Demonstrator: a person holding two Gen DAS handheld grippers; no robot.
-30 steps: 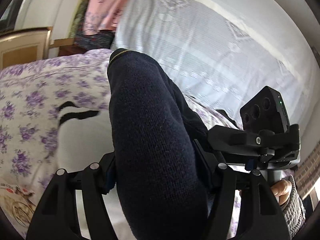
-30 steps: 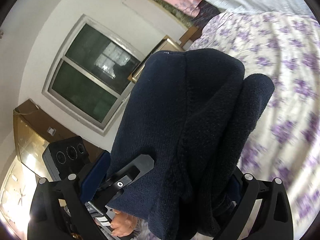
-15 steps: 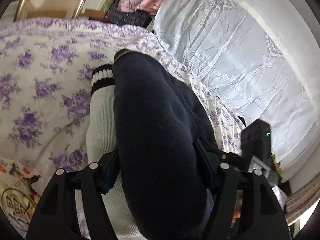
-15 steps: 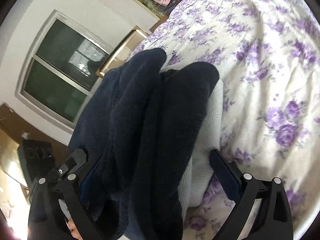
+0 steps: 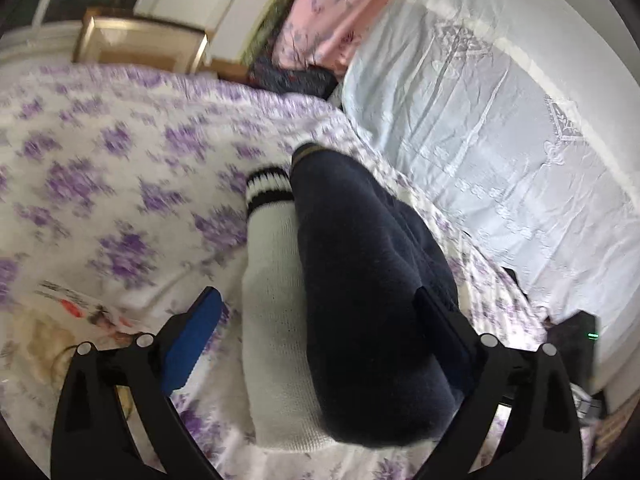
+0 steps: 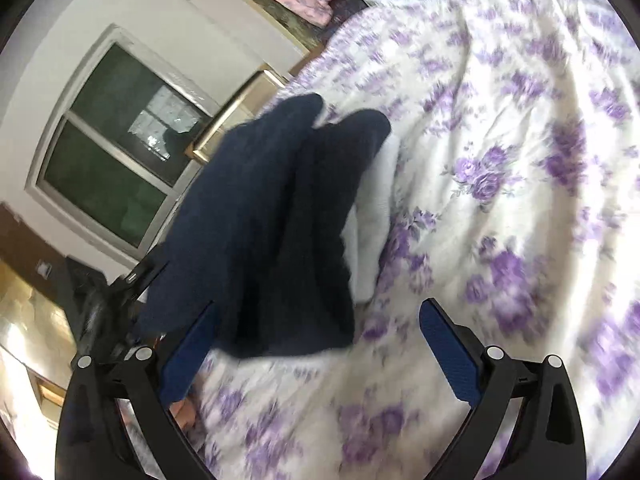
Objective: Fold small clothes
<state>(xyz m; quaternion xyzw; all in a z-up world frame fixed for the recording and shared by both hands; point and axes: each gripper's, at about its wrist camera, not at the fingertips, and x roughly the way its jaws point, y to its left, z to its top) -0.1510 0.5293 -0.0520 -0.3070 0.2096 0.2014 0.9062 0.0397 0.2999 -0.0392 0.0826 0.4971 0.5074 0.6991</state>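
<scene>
A folded navy knit garment (image 5: 372,308) lies on a white knit garment with black-striped cuff (image 5: 276,320), both on the purple-flowered bedspread (image 5: 100,184). My left gripper (image 5: 320,328) is open, its blue pads either side of the pile, not pinching it. In the right wrist view the navy garment (image 6: 272,232) lies over the white one (image 6: 372,232). My right gripper (image 6: 316,344) is open, its jaws wide apart just behind the pile's near end.
A pale lace curtain (image 5: 500,120) hangs at the right. A pink flowered cloth (image 5: 332,12) and a wooden headboard (image 5: 140,48) lie beyond the bed. A printed paper (image 5: 68,304) lies at left. A window (image 6: 112,168) shows in the right wrist view.
Both grippers carried the navy garment down onto the white one on the bed, then opened and let it go. The right gripper has drawn back a little.
</scene>
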